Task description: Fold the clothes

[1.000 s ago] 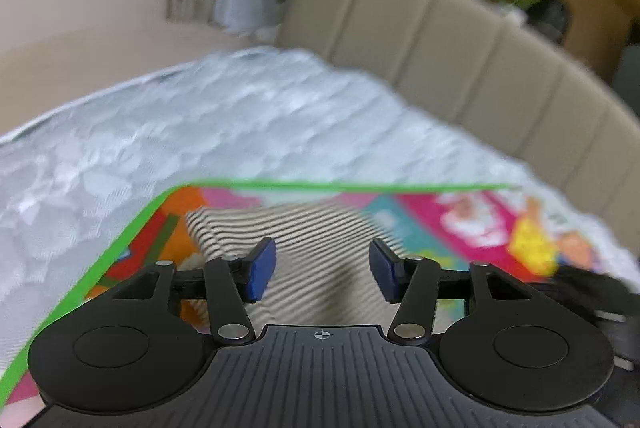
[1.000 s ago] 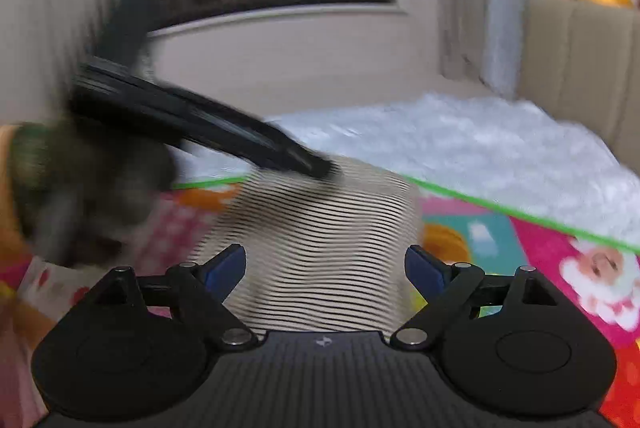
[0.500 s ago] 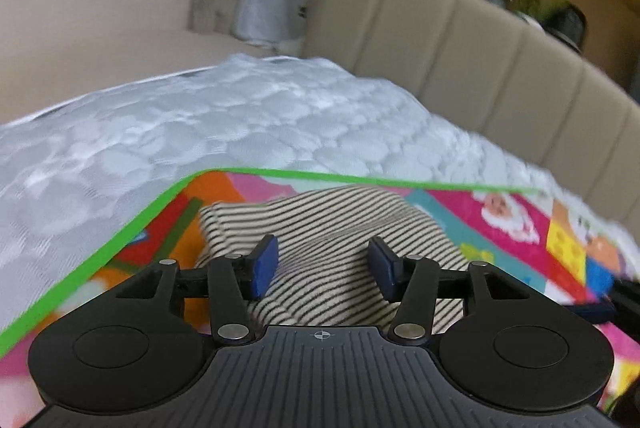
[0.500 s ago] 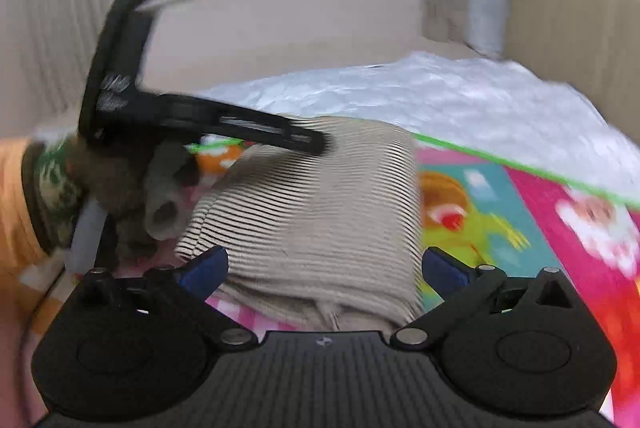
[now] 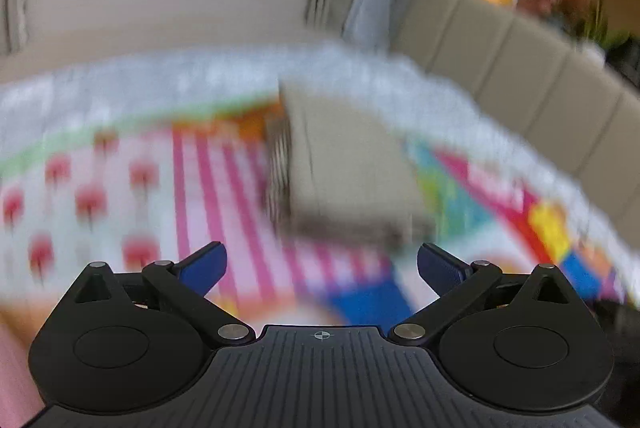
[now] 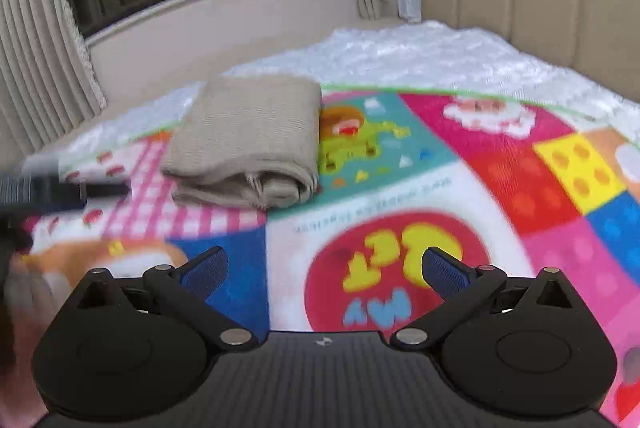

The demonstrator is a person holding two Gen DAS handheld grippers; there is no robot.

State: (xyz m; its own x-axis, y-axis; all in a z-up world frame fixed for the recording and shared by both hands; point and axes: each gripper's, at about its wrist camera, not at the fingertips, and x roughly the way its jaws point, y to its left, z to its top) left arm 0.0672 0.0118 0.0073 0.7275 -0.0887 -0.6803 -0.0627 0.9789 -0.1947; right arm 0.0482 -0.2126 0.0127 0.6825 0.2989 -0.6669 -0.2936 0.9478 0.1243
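Now that both grippers, left gripper and right gripper, have backed off spread and empty, the folded garment (tidy bundle) looks finished.

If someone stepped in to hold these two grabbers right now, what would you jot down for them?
Left gripper: open, holding nothing, clear of the cloth.
Right gripper: open, holding nothing, above the play mat.
Striped garment: folded into a compact bundle, lying on the mat's far corner, next to the white quilt. Neither gripper touches it.
Done: this piece looks folded.
Left: no other clothes appear in either view, so check outside the frame before stopping. The left wrist view is blurred, so details there are uncertain.
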